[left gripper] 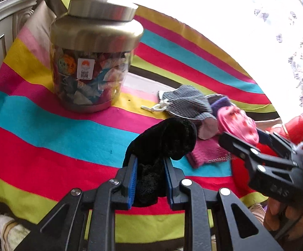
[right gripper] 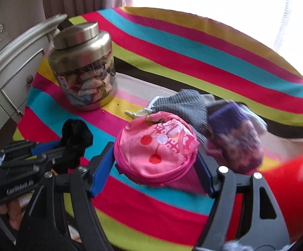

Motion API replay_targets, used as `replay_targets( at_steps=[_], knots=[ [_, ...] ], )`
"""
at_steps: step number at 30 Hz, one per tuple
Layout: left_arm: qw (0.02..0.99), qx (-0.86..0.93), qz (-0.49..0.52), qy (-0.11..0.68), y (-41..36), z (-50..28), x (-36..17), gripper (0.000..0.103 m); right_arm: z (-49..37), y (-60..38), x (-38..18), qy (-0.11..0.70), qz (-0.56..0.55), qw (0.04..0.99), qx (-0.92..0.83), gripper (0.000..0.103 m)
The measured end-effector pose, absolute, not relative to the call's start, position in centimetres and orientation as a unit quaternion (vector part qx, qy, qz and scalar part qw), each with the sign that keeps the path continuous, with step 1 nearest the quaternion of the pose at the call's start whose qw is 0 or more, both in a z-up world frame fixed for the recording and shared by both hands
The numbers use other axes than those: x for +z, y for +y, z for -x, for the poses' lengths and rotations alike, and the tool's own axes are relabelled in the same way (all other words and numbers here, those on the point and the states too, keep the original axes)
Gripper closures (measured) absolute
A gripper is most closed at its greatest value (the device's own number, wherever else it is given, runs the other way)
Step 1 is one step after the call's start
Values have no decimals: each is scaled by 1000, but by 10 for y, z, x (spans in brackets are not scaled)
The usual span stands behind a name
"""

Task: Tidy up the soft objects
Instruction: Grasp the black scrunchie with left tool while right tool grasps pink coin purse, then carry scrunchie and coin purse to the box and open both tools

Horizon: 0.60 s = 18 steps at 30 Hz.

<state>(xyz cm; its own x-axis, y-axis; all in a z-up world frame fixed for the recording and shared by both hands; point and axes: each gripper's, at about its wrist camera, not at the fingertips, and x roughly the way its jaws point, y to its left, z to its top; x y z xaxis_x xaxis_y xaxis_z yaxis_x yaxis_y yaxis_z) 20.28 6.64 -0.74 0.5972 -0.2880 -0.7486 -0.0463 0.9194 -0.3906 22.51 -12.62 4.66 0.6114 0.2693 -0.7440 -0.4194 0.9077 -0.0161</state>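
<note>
Behind pink pouch [right gripper: 157, 150], perhaps socks [right gripper: 235, 133].

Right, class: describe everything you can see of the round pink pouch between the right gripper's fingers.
The pink pouch is a soft, round, flattish bag of smooth, slightly shiny fabric, printed with red and white dots and darker pink marks, with a deeper pink edge band. It sits tilted between the right gripper and its blue-padded fingers, which flank it on both sides and seem to grip it. Behind it lie a grey knitted drawstring bag and a purple knit item, on the striped cloth.
</note>
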Motion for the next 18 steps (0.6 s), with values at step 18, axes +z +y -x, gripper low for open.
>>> replay_targets(
  at_steps=[18],
  knots=[
    [873, -184, 110, 438, -51, -128, 33, 79, -93, -249, 61, 381, 35, 919, 93, 28]
  ],
)
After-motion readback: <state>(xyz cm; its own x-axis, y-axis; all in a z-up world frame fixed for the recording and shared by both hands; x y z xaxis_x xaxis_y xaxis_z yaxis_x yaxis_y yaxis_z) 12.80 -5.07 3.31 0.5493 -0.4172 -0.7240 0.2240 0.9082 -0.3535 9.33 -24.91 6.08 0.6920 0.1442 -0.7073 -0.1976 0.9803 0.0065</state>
